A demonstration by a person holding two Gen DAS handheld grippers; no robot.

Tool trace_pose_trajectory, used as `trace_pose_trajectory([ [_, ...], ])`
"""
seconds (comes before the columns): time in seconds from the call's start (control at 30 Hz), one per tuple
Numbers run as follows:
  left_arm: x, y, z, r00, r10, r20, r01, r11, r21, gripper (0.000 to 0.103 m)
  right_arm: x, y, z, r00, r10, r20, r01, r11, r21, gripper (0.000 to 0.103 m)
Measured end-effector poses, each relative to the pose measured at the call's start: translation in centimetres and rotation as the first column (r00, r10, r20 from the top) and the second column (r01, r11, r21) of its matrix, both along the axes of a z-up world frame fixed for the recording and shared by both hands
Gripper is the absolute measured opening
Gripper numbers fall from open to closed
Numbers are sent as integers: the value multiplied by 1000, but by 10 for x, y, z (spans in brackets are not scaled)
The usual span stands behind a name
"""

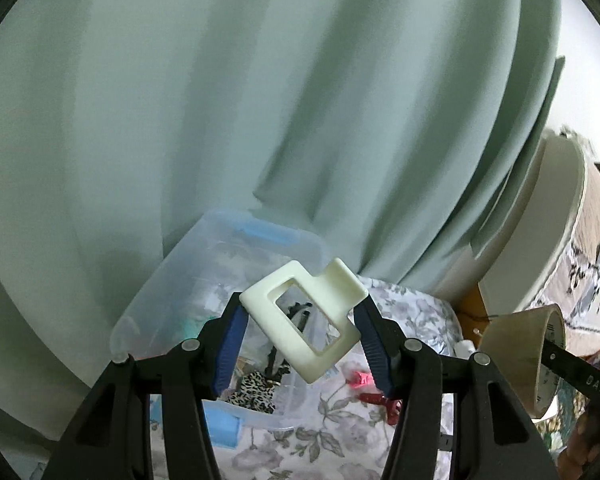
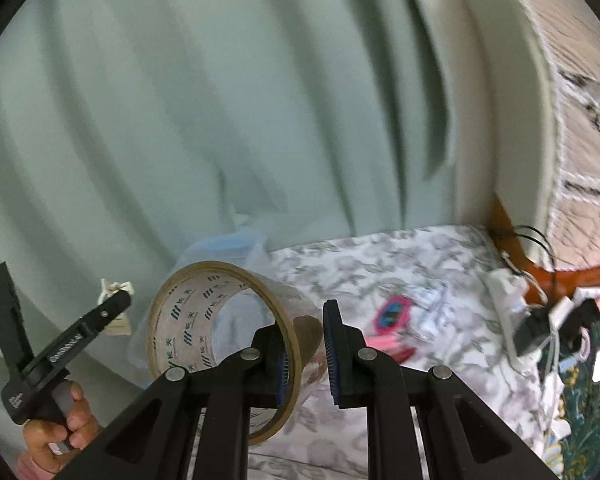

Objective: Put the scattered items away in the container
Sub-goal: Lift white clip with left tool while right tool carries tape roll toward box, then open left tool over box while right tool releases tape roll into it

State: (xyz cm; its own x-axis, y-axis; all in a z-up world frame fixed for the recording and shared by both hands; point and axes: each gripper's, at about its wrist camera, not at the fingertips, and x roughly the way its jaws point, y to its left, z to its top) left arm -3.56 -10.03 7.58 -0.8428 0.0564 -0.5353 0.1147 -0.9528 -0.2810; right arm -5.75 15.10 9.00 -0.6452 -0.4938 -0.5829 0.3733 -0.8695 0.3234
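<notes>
My left gripper (image 1: 300, 306) is shut on a cream plastic frame (image 1: 284, 340) with a rectangular window and a tab, held tilted between the blue pads. Right below it stands a clear plastic container (image 1: 160, 292) with blue latches; a leopard-print item (image 1: 256, 388) lies inside. My right gripper (image 2: 304, 316) is shut on the wall of a brown tape roll (image 2: 188, 316), one finger inside the ring. In the left wrist view the tape roll (image 1: 516, 356) hangs at the right. A hand (image 2: 56, 436) holds the left gripper (image 2: 118, 298) at the left of the right wrist view.
A floral bedsheet (image 2: 380, 264) lies under both grippers. On it are a pink item (image 2: 392, 314), red bits (image 1: 380, 398), and a white power strip with plugs (image 2: 512, 320) at the right. A green curtain (image 1: 260, 100) hangs behind the container.
</notes>
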Motion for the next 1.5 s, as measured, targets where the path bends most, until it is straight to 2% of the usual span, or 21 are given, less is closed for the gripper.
trace_pose_trajectory([
  [0.2,6,-22,-4,999,26,-22,-26,1000,14,56,1,-38,12,997,72,-26,-72,997,27,17],
  [0.53,-2,-47,-19,998,57,-2,-57,998,20,56,-7,-101,9,987,158,-13,-157,986,59,17],
  [1.0,-22,-75,-53,993,81,88,-84,996,29,56,-36,-160,-33,969,231,89,-239,966,99,17],
  [1.5,-40,-88,-69,984,88,156,-94,995,35,56,-61,-191,-59,955,252,160,-270,957,107,17],
])
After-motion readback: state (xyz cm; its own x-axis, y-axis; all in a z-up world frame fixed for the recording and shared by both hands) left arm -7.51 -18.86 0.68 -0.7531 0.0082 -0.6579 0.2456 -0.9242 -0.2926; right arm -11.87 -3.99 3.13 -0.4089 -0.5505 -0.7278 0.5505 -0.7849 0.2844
